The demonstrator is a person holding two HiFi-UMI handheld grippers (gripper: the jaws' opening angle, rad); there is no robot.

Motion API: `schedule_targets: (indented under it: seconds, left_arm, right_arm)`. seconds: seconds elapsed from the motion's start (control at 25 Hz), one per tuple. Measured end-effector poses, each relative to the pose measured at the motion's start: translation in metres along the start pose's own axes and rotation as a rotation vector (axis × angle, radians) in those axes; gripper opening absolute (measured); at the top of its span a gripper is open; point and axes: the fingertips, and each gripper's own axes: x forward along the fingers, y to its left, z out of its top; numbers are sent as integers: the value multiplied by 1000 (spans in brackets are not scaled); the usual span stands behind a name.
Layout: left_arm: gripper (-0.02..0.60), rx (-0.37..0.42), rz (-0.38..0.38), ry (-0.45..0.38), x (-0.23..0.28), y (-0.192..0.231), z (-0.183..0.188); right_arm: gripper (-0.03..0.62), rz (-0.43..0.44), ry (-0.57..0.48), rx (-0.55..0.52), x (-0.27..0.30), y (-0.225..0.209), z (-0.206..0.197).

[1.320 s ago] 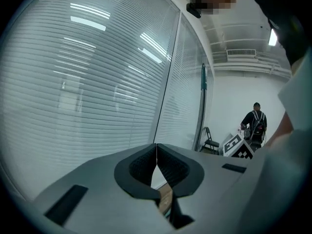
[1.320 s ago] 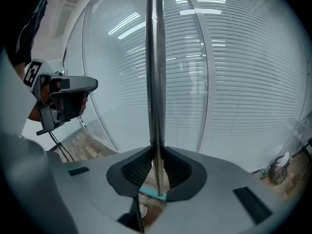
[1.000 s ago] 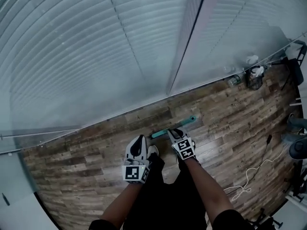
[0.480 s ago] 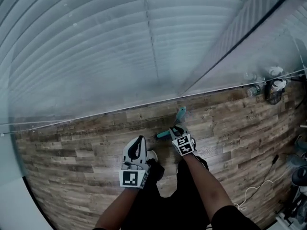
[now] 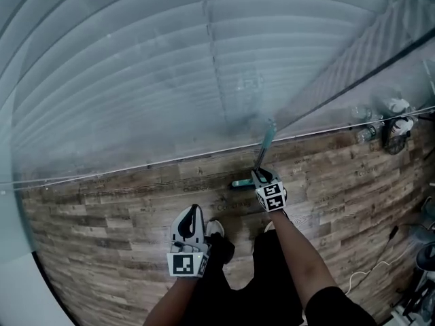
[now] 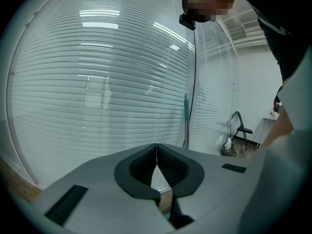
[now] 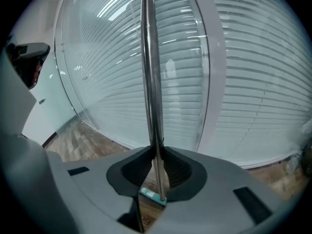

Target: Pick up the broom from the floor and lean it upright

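Observation:
The broom stands nearly upright in front of the blinds. Its steel handle (image 7: 150,82) runs up between the pads of my right gripper (image 7: 157,152), which is shut on it low down. The teal broom head (image 7: 152,195) sits on the wood floor just below the jaws. In the head view the handle's teal upper part (image 5: 268,136) rests against the blinds, above my right gripper (image 5: 262,176). My left gripper (image 5: 190,226) hangs to the left, apart from the broom, its pads (image 6: 156,155) meeting on nothing. The left gripper view shows the broom handle (image 6: 185,106) against the glass.
A glass wall with horizontal blinds (image 5: 170,80) runs along the far side of the wood floor (image 5: 102,202). Bottles and a dark bag (image 5: 391,131) stand at the right by the wall. A folding chair (image 6: 241,130) and a white cable (image 5: 363,267) lie further right.
My right gripper has carried the broom toward the wall and swung its handle from slanting rightward to upright against the blinds. Both grippers have sunk lower.

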Motion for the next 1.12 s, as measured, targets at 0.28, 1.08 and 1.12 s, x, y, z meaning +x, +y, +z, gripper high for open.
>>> schedule_targets:
  seconds: [0.28,1.08,1.12]
  left_arm:
    - [18,22,-90,54,10,-29,-18]
    - [18,-29,-164,62,5,-47,0]
    - [18,-31,-161,64,5,-46,-1]
  right_arm:
    - [89,-13,-91,133,-7,-37,-8]
    - [153,-107,-141,120,-11,-39,18]
    - [153,-113,-141,117,-10,-40,21]
